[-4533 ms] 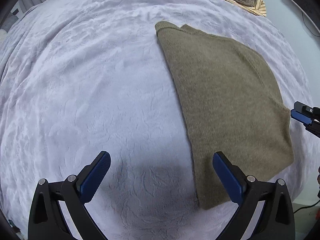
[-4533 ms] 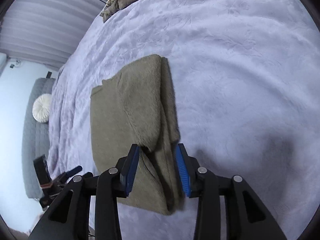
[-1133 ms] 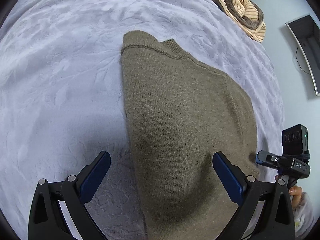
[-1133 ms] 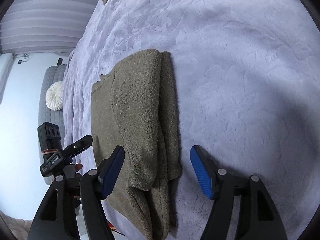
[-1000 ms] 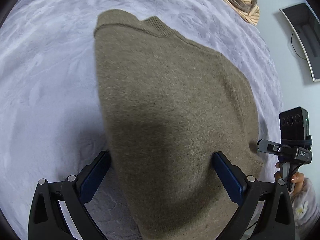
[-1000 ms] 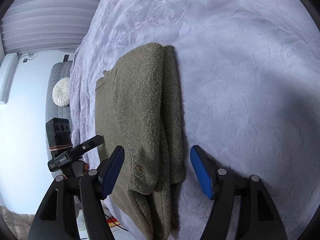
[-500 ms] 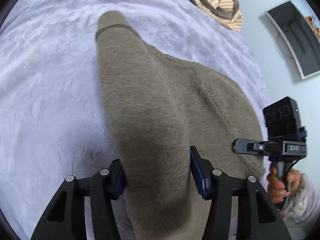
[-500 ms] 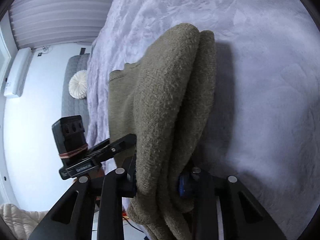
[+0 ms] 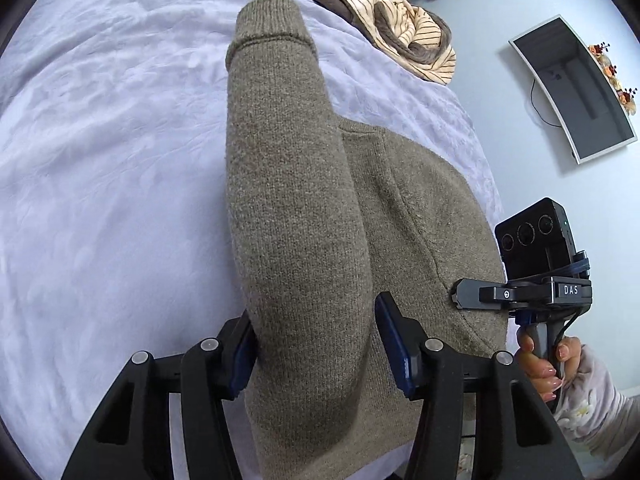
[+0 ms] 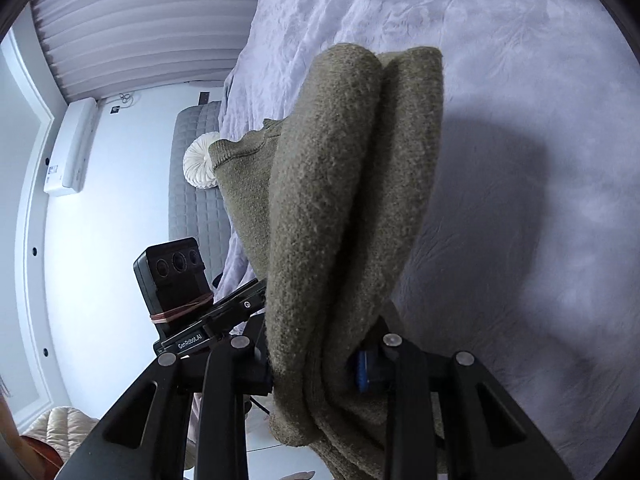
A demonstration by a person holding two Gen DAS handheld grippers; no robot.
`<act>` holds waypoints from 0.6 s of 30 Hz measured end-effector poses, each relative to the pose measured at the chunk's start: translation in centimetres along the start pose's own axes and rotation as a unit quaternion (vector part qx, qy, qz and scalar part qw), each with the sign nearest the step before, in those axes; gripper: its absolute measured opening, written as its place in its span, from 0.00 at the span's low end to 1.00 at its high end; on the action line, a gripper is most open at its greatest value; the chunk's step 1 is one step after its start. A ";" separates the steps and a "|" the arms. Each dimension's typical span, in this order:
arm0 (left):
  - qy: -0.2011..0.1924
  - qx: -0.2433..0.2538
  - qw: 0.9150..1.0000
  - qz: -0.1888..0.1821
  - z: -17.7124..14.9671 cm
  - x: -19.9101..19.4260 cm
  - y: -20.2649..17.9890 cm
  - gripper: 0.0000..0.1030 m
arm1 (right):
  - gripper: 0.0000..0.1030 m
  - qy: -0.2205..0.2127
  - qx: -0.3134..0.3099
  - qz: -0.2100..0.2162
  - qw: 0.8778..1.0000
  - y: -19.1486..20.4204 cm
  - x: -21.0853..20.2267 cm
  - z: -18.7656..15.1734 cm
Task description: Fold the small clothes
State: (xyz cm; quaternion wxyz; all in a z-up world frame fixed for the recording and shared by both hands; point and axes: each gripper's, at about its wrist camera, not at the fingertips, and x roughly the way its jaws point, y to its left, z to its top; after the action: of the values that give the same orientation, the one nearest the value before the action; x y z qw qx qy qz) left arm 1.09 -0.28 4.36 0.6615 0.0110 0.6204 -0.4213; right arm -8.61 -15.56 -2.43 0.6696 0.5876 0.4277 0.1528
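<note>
Your left gripper (image 9: 316, 340) and right gripper (image 10: 316, 364) both clamp the near edge of the folded olive knit sweater (image 9: 296, 200), lifting it in thick ridges off the lavender bedspread (image 9: 100, 160). A striped garment (image 9: 404, 40) lies crumpled near the bed's far edge, well apart.

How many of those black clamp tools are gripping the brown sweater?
2: the left gripper pinches one lower corner of the sweater, the right gripper the other, bunched corner.

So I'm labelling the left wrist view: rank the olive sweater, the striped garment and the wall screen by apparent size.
1. olive sweater, largest, though nearest the camera.
2 and 3. striped garment and wall screen look alike; no ranking.
</note>
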 end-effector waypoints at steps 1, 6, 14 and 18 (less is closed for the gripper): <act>0.002 0.000 1.000 0.005 -0.6 -0.3 0.1 0.54 | 0.30 0.004 0.005 0.007 1.000 0.1 0.6 -0.5; 0.016 -0.017 0.999 0.032 -4.1 -1.6 2.6 0.54 | 0.30 0.029 0.032 0.031 0.999 -0.7 4.5 -3.0; 0.042 -0.016 0.982 0.186 -8.1 1.9 6.5 0.64 | 0.34 0.052 -0.007 -0.148 0.988 -3.2 8.8 -2.3; 0.009 -0.045 0.980 0.196 -9.0 -0.2 7.8 0.74 | 0.45 0.032 -0.048 -0.245 0.968 -2.1 7.1 -1.7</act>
State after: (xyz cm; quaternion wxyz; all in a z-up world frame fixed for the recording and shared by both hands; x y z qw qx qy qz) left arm -1.74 9.70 -1.57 0.7253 0.1067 0.6305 -0.2551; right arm -6.41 -9.97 -7.05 0.6997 0.4271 0.5722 0.0233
